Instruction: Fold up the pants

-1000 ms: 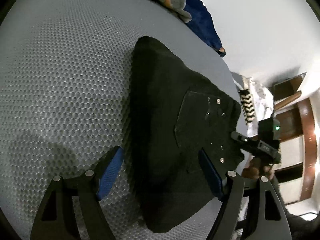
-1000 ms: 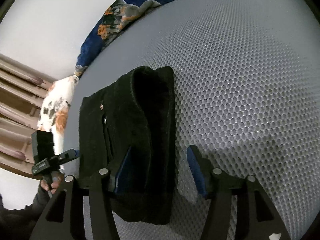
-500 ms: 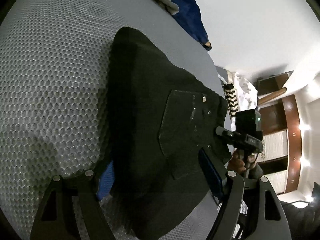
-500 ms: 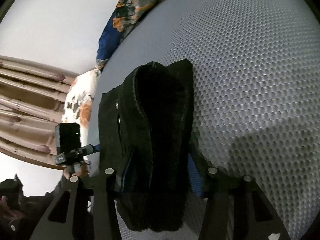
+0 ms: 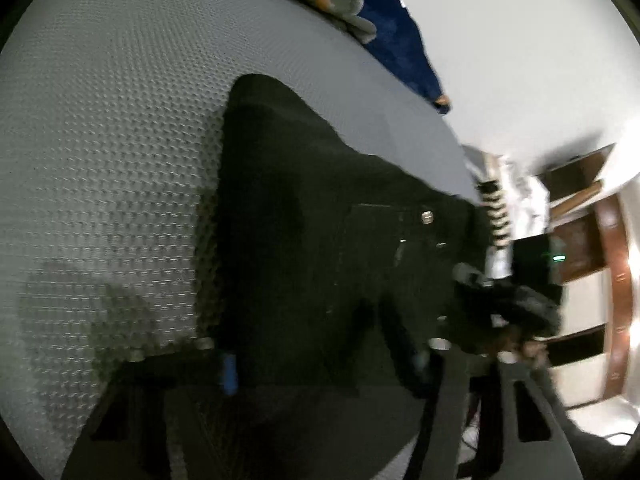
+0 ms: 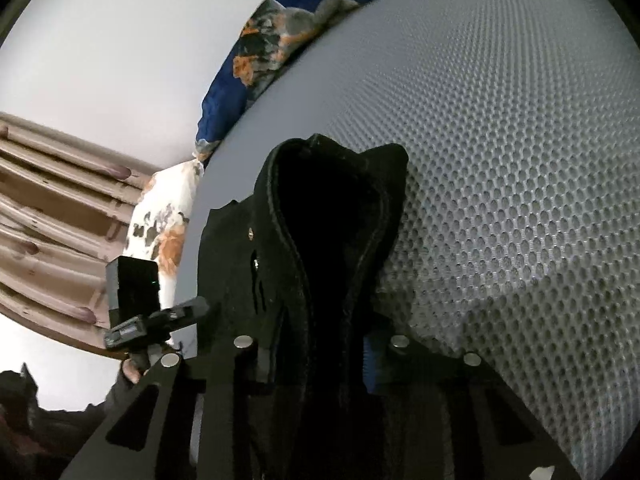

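1. Pants [image 6: 332, 240]: black, with silver rivets.
2. Mattress [image 6: 520, 160] under them: grey honeycomb texture.
3. Blanket [image 6: 264, 52] far ahead of right tool [image 6: 316, 364]: navy with orange-grey print.
4. Tool pads [image 6: 370, 364]: blue.
5. Pillow [image 6: 160, 232]: white, orange-grey floral.

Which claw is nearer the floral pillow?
Left. The left claw sits just in front of the floral pillow; the right claw is across the black pants from it.

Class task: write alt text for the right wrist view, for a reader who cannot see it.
The right tool grips a folded bundle of black pants over a grey honeycomb-textured mattress. The left tool shows at the left edge, with a blue patterned blanket behind.
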The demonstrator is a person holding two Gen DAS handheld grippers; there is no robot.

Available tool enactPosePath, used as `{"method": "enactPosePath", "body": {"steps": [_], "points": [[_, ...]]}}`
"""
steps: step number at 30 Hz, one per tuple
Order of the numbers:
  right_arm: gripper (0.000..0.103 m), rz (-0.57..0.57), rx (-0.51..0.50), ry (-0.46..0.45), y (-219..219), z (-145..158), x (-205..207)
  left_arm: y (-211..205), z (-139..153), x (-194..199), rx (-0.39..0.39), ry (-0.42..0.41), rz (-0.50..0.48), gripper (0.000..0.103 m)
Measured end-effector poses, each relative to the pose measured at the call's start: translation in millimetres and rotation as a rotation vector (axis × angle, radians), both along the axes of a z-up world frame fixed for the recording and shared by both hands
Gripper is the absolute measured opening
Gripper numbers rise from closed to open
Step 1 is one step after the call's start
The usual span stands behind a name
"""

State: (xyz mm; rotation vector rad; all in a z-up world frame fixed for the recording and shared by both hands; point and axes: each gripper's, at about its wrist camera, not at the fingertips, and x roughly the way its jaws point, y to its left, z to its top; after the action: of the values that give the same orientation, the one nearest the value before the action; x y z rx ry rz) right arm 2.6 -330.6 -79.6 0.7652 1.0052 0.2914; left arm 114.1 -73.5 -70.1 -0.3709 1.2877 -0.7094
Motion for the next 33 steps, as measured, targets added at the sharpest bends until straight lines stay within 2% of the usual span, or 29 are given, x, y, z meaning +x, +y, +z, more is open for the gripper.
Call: {"method": "enactPosePath", "body": {"steps": [4,9,16,26,33], "points": [[0.024,-0.011,-0.045,-0.022,11.5,16.6,-1.3,-3.3,3.3,-3.6,0.050,-0.030,0.012,0.033],[0.023,-0.009,-0.063,-0.039,24.0,34.0,1.8,-1.2,13.3,-8.6,0.093,-0.085,0.001,0.026],[0.023,0.007,-0.050,-0.047,38.5,39.4,21.2,16.7,24.3,-1.8,0.109,-0.135,0.015,0.025],[0.022,0.033,-0.025,-0.074,55.8,39.6,76.9,38.0,37.7,33.7,0.169,-0.230,0.076,0.025],[0.022,0.046,-0.042,-0.084,59.5,40.8,108.9,43.4,36.2,60.7,0.189,-0.250,0.105,0.025]]}}
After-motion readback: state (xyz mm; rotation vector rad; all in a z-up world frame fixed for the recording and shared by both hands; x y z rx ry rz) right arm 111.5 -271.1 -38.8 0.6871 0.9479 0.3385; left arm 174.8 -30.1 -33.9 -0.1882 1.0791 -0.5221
